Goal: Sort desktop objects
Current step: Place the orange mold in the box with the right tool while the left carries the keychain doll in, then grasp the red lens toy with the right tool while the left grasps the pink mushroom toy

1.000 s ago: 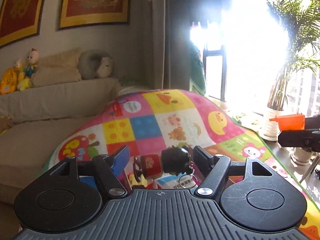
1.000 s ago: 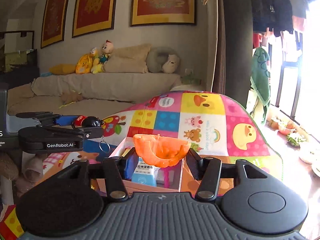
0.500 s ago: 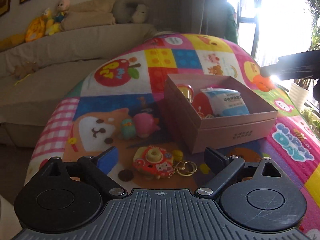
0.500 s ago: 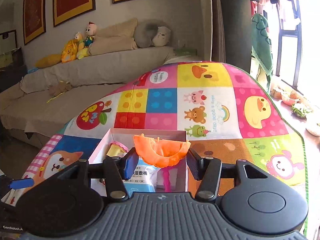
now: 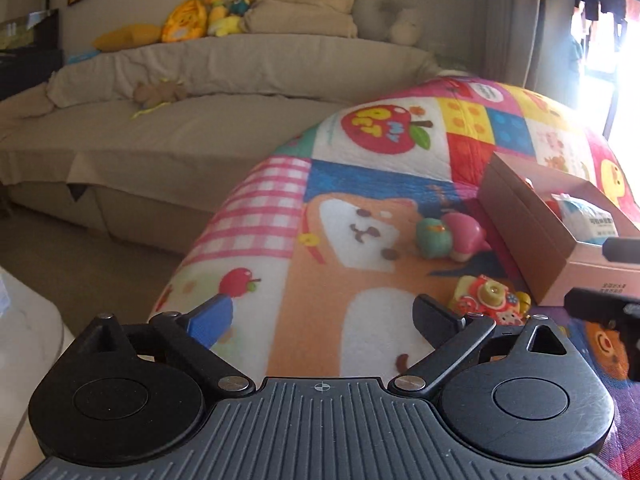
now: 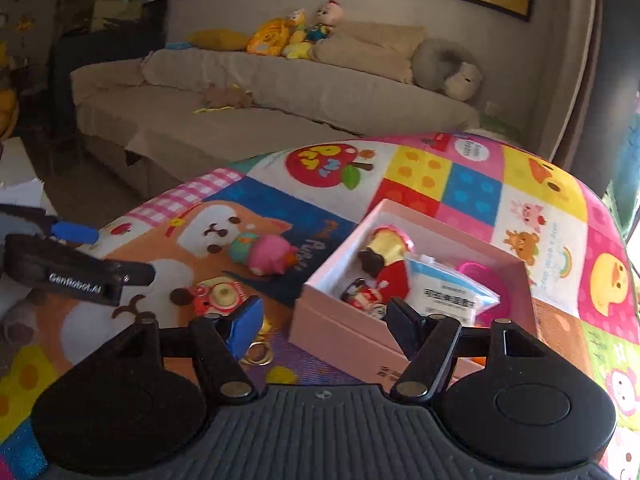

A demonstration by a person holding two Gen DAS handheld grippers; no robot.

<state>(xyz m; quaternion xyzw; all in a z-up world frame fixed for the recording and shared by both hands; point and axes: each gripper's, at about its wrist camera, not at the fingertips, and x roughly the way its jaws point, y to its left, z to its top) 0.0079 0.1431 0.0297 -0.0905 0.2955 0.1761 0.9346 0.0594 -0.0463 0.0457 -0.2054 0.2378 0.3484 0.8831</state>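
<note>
Left wrist view: the left gripper (image 5: pixel 324 316) is seen above the patchwork-covered table (image 5: pixel 360 320), its fingers (image 5: pixel 212 314) spread wide and opening further, with nothing between them but the cloth. A toy camera (image 5: pixel 486 300) lies just beyond the right finger, near the table's near edge, and a green-and-pink toy (image 5: pixel 450 236) lies farther in, beside the pink box (image 5: pixel 532 240) that stands toward the right edge. In the right wrist view the right gripper (image 6: pixel 326 320) is held over the near wall of the pink box (image 6: pixel 340 332); its fingers (image 6: pixel 246 326) are parted and opening, and nothing is gripped between them. Inside the box a red-and-gold figure (image 6: pixel 384 258), a small red item (image 6: pixel 360 294), a white packet (image 6: pixel 448 292) and a pink piece (image 6: pixel 490 284) are seen. The toy camera (image 6: pixel 218 294) and a metal key ring (image 6: pixel 258 354) lie outside the box, to its left, with the green-and-pink toy (image 6: pixel 266 252) behind them. A beige sofa (image 5: pixel 180 112) stands beyond the table's far edge.
</note>
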